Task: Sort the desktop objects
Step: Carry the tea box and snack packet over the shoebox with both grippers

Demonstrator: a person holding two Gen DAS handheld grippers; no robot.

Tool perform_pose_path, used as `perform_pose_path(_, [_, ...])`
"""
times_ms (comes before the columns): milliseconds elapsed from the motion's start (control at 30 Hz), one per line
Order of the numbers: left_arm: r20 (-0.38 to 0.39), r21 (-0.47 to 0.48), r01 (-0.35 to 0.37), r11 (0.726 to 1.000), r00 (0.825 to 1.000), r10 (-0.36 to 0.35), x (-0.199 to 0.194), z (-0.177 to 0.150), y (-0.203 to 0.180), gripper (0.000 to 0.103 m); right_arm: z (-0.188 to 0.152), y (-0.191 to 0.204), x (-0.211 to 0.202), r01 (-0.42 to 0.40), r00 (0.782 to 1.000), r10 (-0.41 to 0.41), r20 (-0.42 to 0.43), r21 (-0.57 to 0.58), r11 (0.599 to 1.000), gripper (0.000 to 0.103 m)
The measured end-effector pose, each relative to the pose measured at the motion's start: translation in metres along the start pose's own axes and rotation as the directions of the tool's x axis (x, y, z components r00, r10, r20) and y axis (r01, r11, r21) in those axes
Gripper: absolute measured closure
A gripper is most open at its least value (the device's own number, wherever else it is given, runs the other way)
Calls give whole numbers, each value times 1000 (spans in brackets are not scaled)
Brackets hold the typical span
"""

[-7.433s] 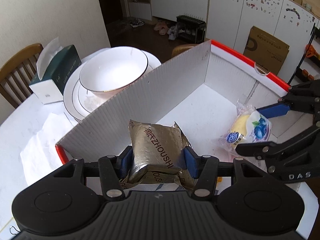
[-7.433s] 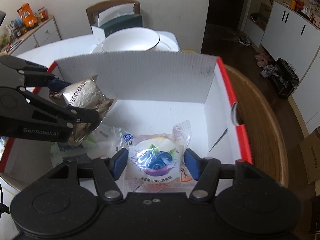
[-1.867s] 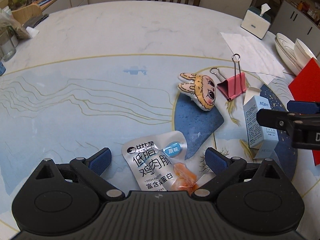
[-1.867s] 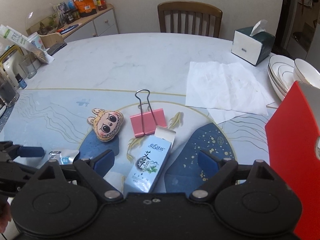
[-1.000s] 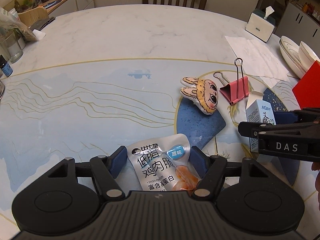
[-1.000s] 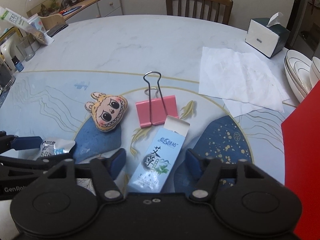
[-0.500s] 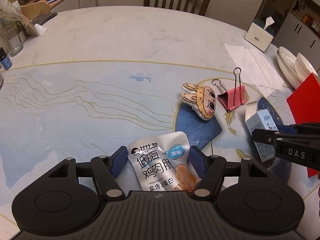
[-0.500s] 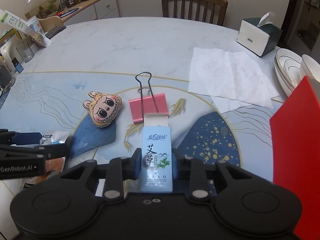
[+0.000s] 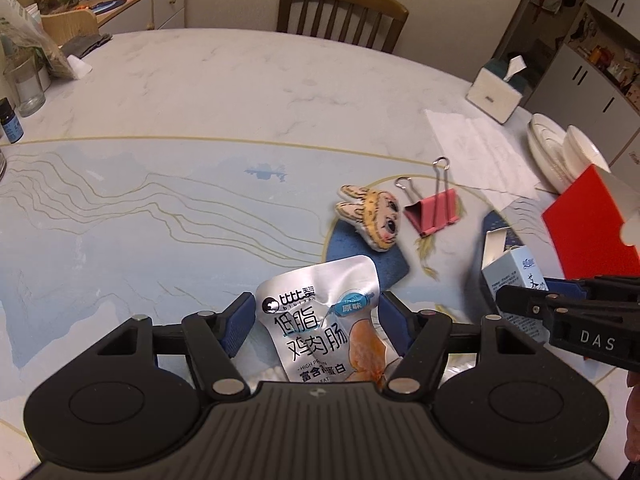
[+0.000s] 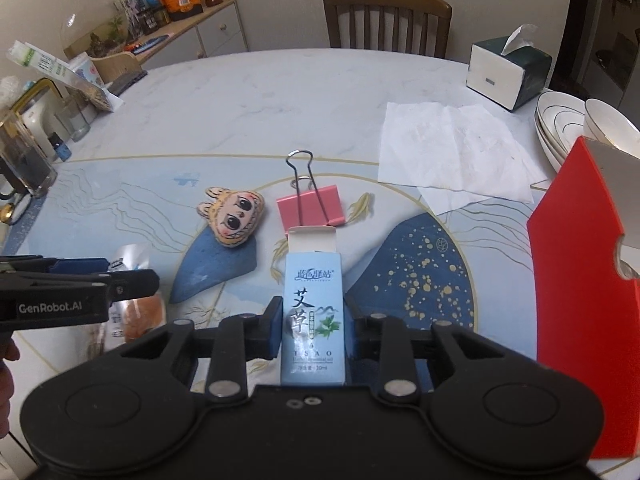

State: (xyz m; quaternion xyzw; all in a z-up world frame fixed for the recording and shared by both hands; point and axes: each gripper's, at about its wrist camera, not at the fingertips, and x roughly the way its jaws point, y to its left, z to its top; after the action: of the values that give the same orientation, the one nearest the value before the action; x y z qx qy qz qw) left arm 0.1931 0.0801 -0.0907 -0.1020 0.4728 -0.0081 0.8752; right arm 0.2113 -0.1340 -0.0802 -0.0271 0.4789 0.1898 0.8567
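My left gripper (image 9: 316, 320) is shut on a silver chicken sausage pouch (image 9: 320, 312) and holds it just above the table. My right gripper (image 10: 313, 324) is shut on a light blue carton (image 10: 313, 308) with its top flap open; the carton also shows in the left wrist view (image 9: 516, 280). A plush bunny-eared face (image 10: 232, 212) and a pink binder clip (image 10: 312, 204) lie on the table ahead of both grippers. The red-sided cardboard box (image 10: 580, 240) stands at the right.
A tissue box (image 10: 508, 72), paper napkins (image 10: 456, 152) and stacked white plates with a bowl (image 10: 572, 128) sit at the far right. Glasses and small bottles (image 10: 28, 156) stand at the left edge. A wooden chair (image 10: 388, 20) is behind the table.
Both grippers left the box, opened over the table items, then closed: the left on the sausage pouch, the right on the blue carton. Both items have lifted slightly.
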Motion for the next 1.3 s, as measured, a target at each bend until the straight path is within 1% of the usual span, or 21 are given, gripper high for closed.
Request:
perform_pose_path(400, [28, 45, 77, 996, 997, -78, -30, -5, -21, 36, -14, 1, -36, -44, 998, 43, 41, 16, 999, 75])
perform_pose_path(700, [42, 85, 131, 988, 990, -135, -48, -7, -43, 36, -25, -10, -64, -38, 997, 36, 65, 27, 999, 75])
perform_pose_path(967, [55, 136, 173, 976, 982, -182, -59, -6, -75, 36, -35, -28, -89, -27, 996, 23, 89, 45, 999, 75])
perform_pose_path(1300, [73, 212, 237, 948, 963, -258, -71, -2, -129, 36, -48, -63, -119, -7, 991, -3, 132, 76, 997, 75])
